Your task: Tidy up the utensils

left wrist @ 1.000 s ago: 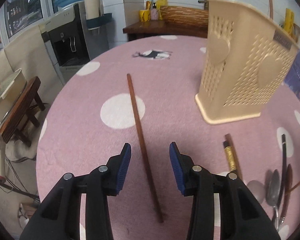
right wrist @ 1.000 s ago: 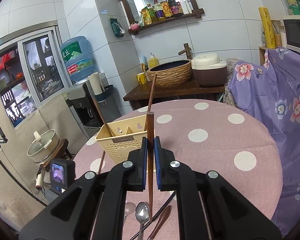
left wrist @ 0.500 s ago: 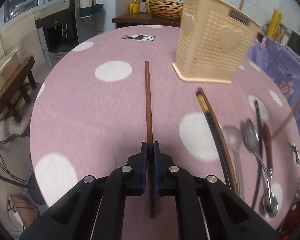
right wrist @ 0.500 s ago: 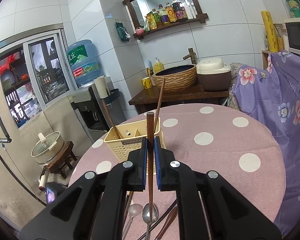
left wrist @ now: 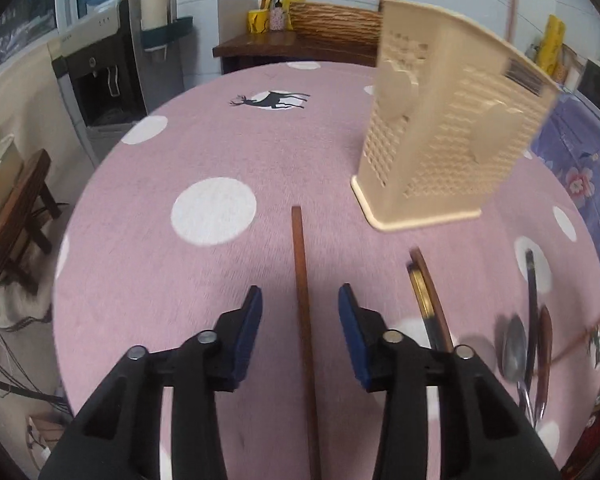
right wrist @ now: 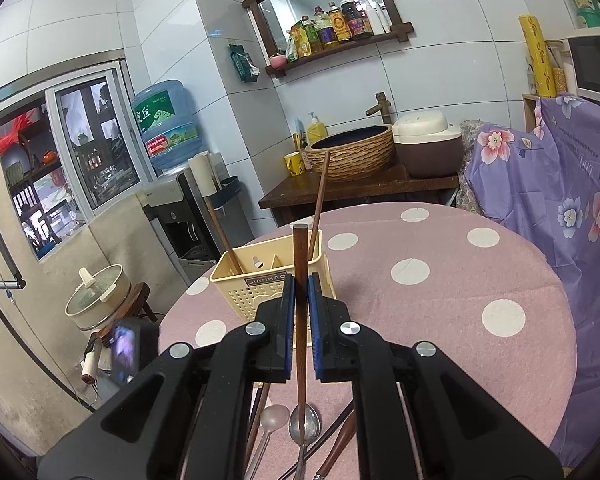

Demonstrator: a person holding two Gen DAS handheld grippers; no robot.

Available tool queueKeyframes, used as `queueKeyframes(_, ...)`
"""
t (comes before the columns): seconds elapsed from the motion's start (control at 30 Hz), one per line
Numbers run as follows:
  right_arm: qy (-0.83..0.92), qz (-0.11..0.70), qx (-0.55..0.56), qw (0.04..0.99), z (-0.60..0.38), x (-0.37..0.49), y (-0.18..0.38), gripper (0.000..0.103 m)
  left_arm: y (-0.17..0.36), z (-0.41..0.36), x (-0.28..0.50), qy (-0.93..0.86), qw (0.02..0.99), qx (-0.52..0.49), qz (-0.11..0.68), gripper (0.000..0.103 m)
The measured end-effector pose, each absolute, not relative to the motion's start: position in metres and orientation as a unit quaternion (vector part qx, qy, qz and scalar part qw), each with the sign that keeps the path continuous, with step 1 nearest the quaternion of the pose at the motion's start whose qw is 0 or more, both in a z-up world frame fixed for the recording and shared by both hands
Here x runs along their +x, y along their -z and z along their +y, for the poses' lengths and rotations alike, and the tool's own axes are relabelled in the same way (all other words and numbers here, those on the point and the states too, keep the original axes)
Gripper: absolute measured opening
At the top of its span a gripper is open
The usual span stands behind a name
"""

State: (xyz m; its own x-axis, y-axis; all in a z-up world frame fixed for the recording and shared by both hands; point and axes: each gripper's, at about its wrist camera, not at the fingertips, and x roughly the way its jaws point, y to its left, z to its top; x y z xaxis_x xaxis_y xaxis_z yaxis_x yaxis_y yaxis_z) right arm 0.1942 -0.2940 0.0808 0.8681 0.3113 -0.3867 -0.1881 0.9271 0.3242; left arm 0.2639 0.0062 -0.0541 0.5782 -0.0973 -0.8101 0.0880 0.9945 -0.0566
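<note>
In the left wrist view a brown wooden chopstick (left wrist: 303, 304) lies on the pink dotted tablecloth (left wrist: 204, 152), running between the open fingers of my left gripper (left wrist: 299, 312). The beige perforated utensil holder (left wrist: 448, 148) stands ahead to the right. My right gripper (right wrist: 301, 292) is shut on another brown chopstick (right wrist: 300, 264), held upright above the table, in front of the holder (right wrist: 260, 280), which has two chopsticks (right wrist: 318, 200) standing in it.
Spoons and dark chopsticks (left wrist: 528, 344) lie on the cloth right of my left gripper, and below my right gripper (right wrist: 300, 428). A wooden side table with a woven basin (right wrist: 350, 152) stands behind. A purple flowered cover (right wrist: 560, 208) is at the right.
My left gripper was open, closed on the lying chopstick, and is open around it again. My right gripper keeps its chopstick and has shifted a little nearer the holder.
</note>
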Motion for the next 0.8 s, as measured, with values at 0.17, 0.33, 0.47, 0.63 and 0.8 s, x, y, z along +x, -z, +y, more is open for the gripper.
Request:
queueKeyframes(0.17,-0.130,0.227,0.141,0.955,-0.293,0.196,-0.078,0.008,0.066,-0.003,0.292,0.046,0.881,0.016,0.471,0.022)
queueKeyframes(0.33,-0.132,0.224,0.135,0.956,-0.290,0.197,-0.079,0.008,0.068,-0.009,0.292,0.036,0.889,0.048,0.453,0.016)
queueKeyframes(0.47,-0.134,0.225,0.135,0.956,-0.288,0.197,-0.078,0.008,0.070,-0.012,0.288,0.036,0.893,0.059,0.444,0.010)
queueKeyframes(0.63,-0.134,0.226,0.136,0.955,-0.287,0.196,-0.077,0.008,0.070,-0.010,0.287,0.036,0.895,0.052,0.442,0.008)
queueKeyframes(0.8,-0.135,0.226,0.134,0.955,-0.286,0.196,-0.077,0.008,0.070,-0.009,0.289,0.041,0.894,0.042,0.445,0.008)
